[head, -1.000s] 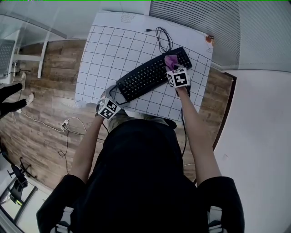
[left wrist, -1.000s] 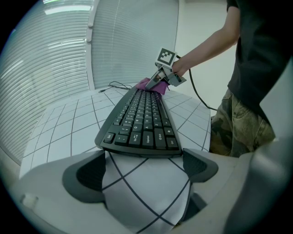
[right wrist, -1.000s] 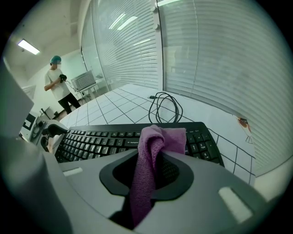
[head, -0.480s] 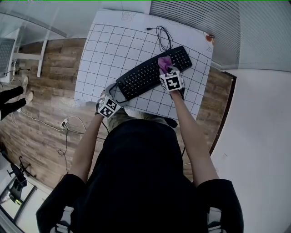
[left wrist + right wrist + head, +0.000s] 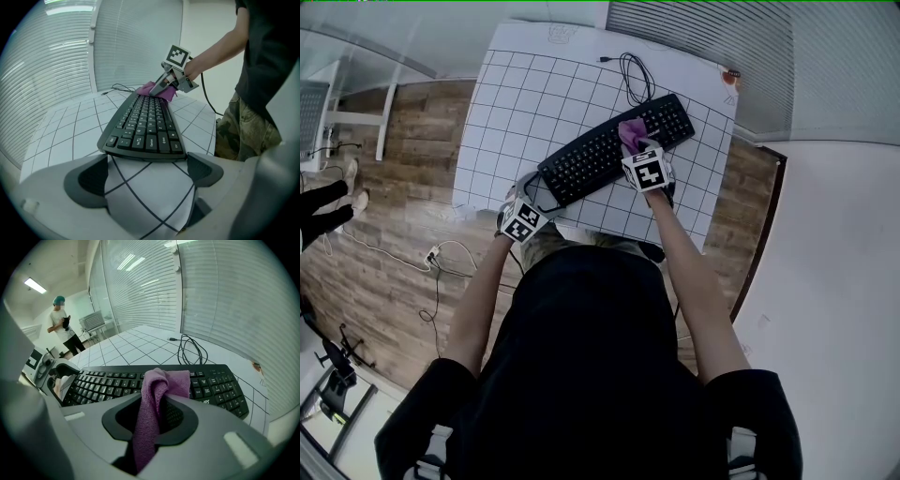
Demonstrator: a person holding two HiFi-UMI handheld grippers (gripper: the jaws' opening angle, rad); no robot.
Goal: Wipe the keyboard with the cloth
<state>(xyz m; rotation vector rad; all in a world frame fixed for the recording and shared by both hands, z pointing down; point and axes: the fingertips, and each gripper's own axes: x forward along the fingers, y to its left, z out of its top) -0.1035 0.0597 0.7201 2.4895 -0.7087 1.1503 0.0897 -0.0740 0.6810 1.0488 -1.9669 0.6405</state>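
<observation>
A black keyboard (image 5: 614, 147) lies slantwise on the white gridded table (image 5: 525, 103). My right gripper (image 5: 637, 148) is shut on a purple cloth (image 5: 632, 130), and the cloth rests on the keys right of the keyboard's middle. In the right gripper view the cloth (image 5: 157, 397) hangs pinched between the jaws over the keyboard (image 5: 140, 383). My left gripper (image 5: 536, 192) stands open at the keyboard's left end, jaws either side of its corner (image 5: 143, 145) without clamping it. From there the right gripper (image 5: 161, 86) and cloth (image 5: 157, 89) show at the far end.
The keyboard's cable (image 5: 636, 77) coils on the table behind it. A small orange object (image 5: 730, 78) lies at the table's far right corner. A person (image 5: 63, 329) stands off to the left on the wooden floor (image 5: 384, 244). Slatted blinds (image 5: 211, 301) run behind the table.
My right gripper has slid the cloth leftward along the keys, from the keyboard's right end toward its middle. The left gripper has stayed at the left end.
</observation>
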